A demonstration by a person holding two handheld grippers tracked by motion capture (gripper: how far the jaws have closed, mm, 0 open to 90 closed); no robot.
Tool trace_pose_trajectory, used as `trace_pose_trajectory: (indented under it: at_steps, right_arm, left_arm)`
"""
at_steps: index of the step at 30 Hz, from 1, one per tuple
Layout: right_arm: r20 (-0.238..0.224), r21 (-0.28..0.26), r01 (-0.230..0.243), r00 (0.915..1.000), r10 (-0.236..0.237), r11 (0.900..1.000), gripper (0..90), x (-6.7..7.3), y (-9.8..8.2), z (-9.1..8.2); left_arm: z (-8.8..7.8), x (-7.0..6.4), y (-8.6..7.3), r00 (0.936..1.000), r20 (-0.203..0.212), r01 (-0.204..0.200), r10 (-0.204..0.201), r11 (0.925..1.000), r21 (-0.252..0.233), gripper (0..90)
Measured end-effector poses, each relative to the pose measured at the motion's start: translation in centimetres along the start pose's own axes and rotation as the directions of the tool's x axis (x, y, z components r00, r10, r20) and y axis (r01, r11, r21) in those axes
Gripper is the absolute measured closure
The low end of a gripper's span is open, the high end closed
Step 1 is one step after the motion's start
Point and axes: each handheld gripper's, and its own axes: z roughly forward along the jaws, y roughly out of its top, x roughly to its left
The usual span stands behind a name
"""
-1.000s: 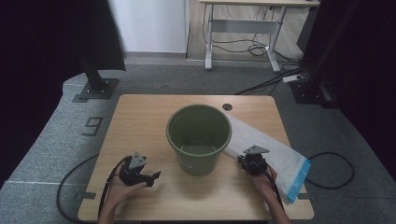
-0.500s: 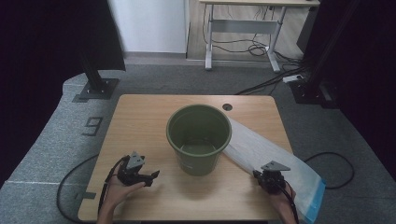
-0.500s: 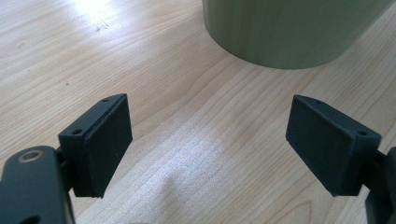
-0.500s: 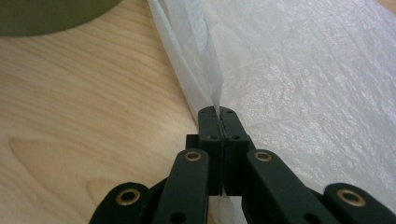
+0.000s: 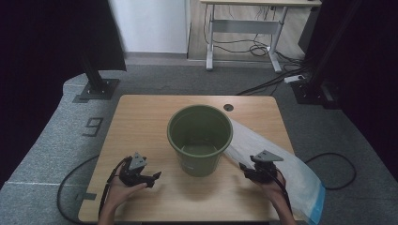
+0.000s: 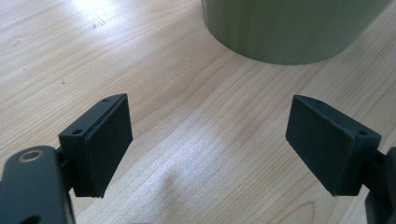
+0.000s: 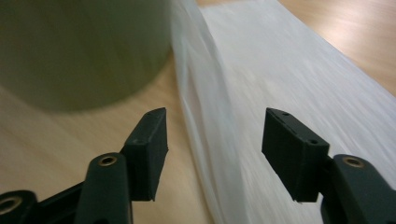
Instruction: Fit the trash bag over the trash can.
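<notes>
Hovering with jaws just spread, nothing pinched: right hand-held gripper over white plastic bag at four o'clock of green bucket mid-surface, apparently to regrip; left hand-held gripper, released, waiting at seven o'clock.

The high view looks forward and down from above my side of the table, taking in the whole top and the floor beyond. My left gripper camera sits low and close over the wood, facing the bucket base. My right gripper camera, equally near, faces the bucket wall and the bag beside it. All three views share the bucket; the high and right views share the bag.
</notes>
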Motion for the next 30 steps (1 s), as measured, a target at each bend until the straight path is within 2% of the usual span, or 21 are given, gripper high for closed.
trace_pose_trajectory:
  at_steps: [3,8,11,13,17,18,24,26,28,30]
  right_arm:
    - [-0.016,0.017,0.045,0.9989,-0.045,0.999,35.5,0.5,1.2,2.1]
    - [-0.047,0.046,0.079,0.996,-0.076,0.996,32.5,1.1,2.2,4.9]
    - [-0.066,0.044,0.077,0.9951,-0.074,0.996,32.9,0.9,2.2,5.9]
    - [-0.06,0.047,0.089,0.9945,-0.086,0.995,35.4,1.0,2.2,6.2]
    - [-0.045,0.069,0.084,0.9957,-0.081,0.994,47.8,0.6,2.0,6.8]
    - [-0.053,0.073,0.078,0.9958,-0.074,0.994,51.4,0.5,1.9,6.9]
    - [-0.069,0.086,0.09,0.9941,-0.084,0.992,79.3,0.7,1.8,6.9]
    - [-0.073,0.088,0.079,0.9947,-0.073,0.993,86.7,0.7,1.7,6.9]
    - [-0.07,0.07,0.065,0.9957,-0.061,0.995,88.8,0.7,1.4,6.6]
    - [-0.066,0.081,0.07,0.9957,-0.064,0.994,88.8,0.8,1.1,6.4]
  left_arm:
    - [-0.1,0.0,0.0,1.0,0.002,0.006,-0.006,1.0,-0.008,14.6]
    - [-0.3,0.1,0.0,1.0,0.003,0.009,-0.009,0.9998,-0.017,14.6]
    - [-0.3,0.1,0.0,0.9999,0.001,0.01,-0.01,0.9997,-0.021,14.6]
    - [-0.3,0.2,0.0,1.0,0.0,0.01,-0.01,0.9997,-0.021,14.7]
    - [-0.3,0.1,0.0,1.0,-0.003,0.006,-0.007,0.9997,-0.022,14.7]
    - [-0.4,0.1,0.0,1.0,-0.004,0.007,-0.007,0.9997,-0.022,14.7]
    - [-0.4,0.1,0.0,0.9999,-0.01,0.009,-0.009,0.9997,-0.023,14.6]
    - [-0.4,0.1,0.0,0.9999,-0.011,0.007,-0.007,0.9997,-0.024,14.7]
    - [-0.4,0.0,0.0,0.9999,-0.01,0.005,-0.006,0.9997,-0.023,14.6]
    - [-0.4,0.0,0.0,0.9999,-0.01,0.005,-0.005,0.9997,-0.024,14.7]
